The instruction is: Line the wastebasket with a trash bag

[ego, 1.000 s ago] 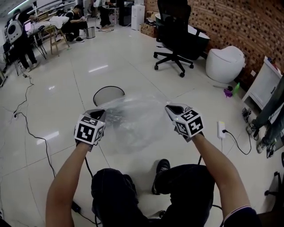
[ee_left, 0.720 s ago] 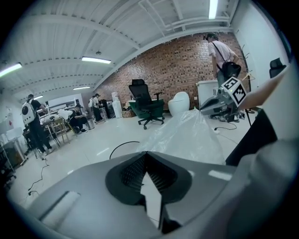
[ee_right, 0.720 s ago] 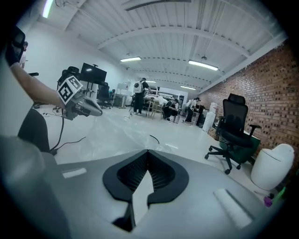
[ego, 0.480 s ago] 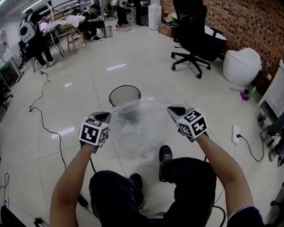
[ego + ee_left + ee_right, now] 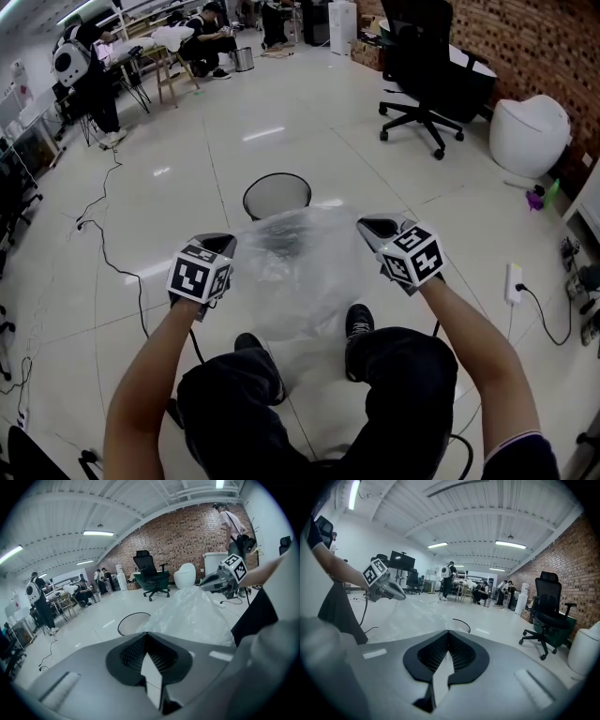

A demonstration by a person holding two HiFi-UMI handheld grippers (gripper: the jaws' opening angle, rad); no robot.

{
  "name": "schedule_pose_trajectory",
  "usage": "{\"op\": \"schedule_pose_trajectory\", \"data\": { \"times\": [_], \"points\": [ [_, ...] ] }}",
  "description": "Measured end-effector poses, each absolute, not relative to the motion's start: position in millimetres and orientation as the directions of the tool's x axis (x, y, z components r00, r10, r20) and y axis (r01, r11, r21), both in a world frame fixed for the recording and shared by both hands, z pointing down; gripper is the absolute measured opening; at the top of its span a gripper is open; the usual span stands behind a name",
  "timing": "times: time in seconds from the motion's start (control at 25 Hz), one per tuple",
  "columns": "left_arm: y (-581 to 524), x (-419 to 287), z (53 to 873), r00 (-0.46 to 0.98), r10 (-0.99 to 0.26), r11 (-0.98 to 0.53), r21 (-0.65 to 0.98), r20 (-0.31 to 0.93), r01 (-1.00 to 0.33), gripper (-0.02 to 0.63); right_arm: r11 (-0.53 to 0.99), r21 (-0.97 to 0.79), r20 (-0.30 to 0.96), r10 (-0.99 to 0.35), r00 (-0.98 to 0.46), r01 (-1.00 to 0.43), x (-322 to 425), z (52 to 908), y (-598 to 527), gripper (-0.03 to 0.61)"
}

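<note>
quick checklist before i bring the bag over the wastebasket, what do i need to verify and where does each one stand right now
1. Left gripper shut on one edge of the trash bag: ok.
2. Right gripper shut on the opposite edge: ok.
3. Bag stretched between the two grippers, not bunched into one: ok.
4. Bag mouth opened up to take the rim: cannot tell, the film is clear and crumpled.
5. Wastebasket upright with its top open, and it looks empty: ok.
6. Bag positioned over the wastebasket: not ok, it hangs short of it, on the near side.
</note>
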State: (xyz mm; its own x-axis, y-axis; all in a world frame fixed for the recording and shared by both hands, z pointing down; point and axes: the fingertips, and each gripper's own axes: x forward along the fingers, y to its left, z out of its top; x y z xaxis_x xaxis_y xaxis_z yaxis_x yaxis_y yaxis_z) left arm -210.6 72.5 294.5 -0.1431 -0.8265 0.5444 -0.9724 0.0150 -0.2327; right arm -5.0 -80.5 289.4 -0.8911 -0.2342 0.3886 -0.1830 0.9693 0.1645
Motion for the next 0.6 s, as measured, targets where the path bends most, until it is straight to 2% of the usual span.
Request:
{"op": "schedule_pose_trajectory", "data": {
  "times": [0.6],
  "points": [
    [58, -243, 329, -0.138, -0.793, 0.013, -0.211, 0.593, -0.977, 0.011, 0.982, 0.144, 0.442, -0.171, -0.881, -0.118, -43, 319, -96, 0.002]
  ]
}}
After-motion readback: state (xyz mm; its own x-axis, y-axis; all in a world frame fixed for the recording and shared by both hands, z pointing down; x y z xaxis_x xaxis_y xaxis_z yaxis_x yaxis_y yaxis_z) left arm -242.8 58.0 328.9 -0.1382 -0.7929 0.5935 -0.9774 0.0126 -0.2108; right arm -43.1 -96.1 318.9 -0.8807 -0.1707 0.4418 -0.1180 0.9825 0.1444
